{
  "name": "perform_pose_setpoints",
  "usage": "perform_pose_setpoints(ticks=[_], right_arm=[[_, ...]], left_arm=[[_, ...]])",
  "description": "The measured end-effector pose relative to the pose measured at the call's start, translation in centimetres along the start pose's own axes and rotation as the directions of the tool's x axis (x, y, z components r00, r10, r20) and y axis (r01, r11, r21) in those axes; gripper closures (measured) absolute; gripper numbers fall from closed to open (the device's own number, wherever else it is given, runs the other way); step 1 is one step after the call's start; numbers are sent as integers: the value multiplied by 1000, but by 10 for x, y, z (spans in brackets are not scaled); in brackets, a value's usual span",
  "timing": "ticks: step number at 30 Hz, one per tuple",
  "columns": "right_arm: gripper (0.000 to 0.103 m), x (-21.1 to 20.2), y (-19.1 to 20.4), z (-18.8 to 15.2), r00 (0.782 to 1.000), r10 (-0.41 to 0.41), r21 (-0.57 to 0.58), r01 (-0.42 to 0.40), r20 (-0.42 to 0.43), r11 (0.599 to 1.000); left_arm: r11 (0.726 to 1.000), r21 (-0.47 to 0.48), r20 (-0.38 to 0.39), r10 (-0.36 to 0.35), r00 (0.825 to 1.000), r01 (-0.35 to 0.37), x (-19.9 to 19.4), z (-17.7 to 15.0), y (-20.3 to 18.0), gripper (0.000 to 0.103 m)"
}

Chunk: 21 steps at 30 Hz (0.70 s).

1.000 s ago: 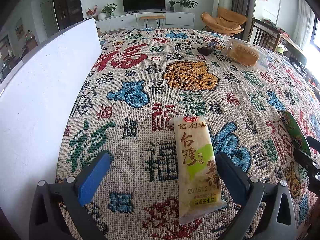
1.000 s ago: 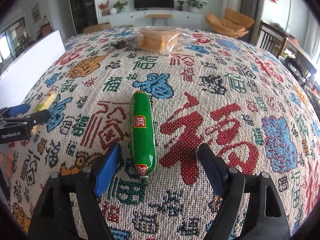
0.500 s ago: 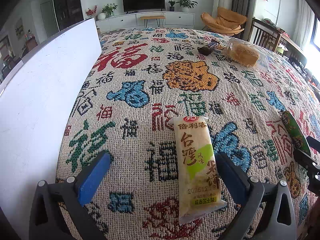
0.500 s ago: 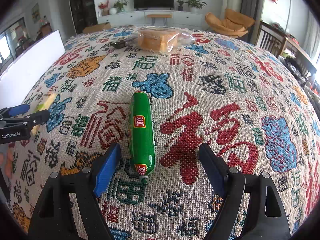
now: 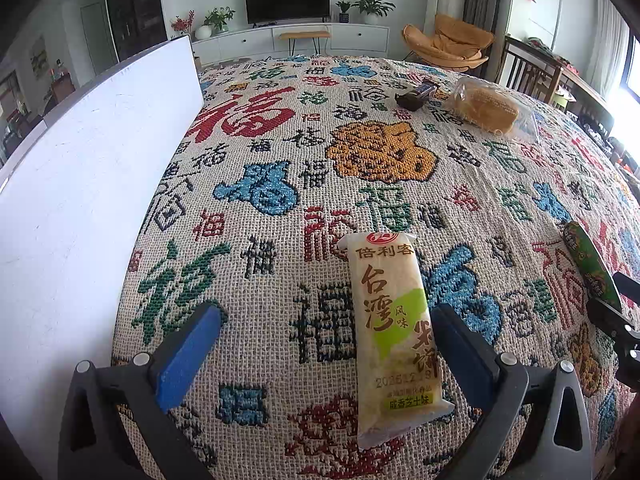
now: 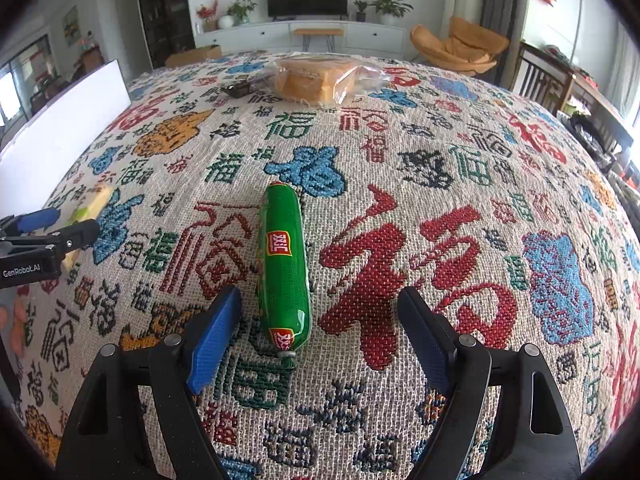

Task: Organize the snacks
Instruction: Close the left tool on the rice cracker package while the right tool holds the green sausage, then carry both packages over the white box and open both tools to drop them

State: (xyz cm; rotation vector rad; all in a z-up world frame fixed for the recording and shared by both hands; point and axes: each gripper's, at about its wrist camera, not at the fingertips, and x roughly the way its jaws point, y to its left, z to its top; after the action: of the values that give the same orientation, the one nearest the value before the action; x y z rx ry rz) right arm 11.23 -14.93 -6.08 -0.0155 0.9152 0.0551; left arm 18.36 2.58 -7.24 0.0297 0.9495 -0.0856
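A yellow rice-cracker packet (image 5: 394,328) lies on the patterned tablecloth between the open jaws of my left gripper (image 5: 324,346), nearer the right finger. A green sausage (image 6: 283,266) lies lengthways between the open jaws of my right gripper (image 6: 318,324), nearer the left finger. Neither gripper touches its snack. The sausage also shows at the right edge of the left wrist view (image 5: 588,264). The left gripper (image 6: 48,228) and the packet (image 6: 90,208) show at the left of the right wrist view.
A white board (image 5: 72,184) stands along the table's left side. A bagged bread loaf (image 5: 486,108) and a small dark packet (image 5: 416,94) lie at the far side. Chairs (image 5: 528,72) stand beyond the table's right.
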Motion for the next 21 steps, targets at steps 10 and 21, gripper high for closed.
perform_pose_setpoints(ticks=[10,21], right_arm=[[20,0,0,0,1000,1,1,-1,0,1000],[23,8,-10,46,960,181,25,-179,-214,983]], left_arm=[[1000,16,-31,-13,999,14,0,2,1,0],[993,95,-78,-70,994,77,-7,10,-19,57]])
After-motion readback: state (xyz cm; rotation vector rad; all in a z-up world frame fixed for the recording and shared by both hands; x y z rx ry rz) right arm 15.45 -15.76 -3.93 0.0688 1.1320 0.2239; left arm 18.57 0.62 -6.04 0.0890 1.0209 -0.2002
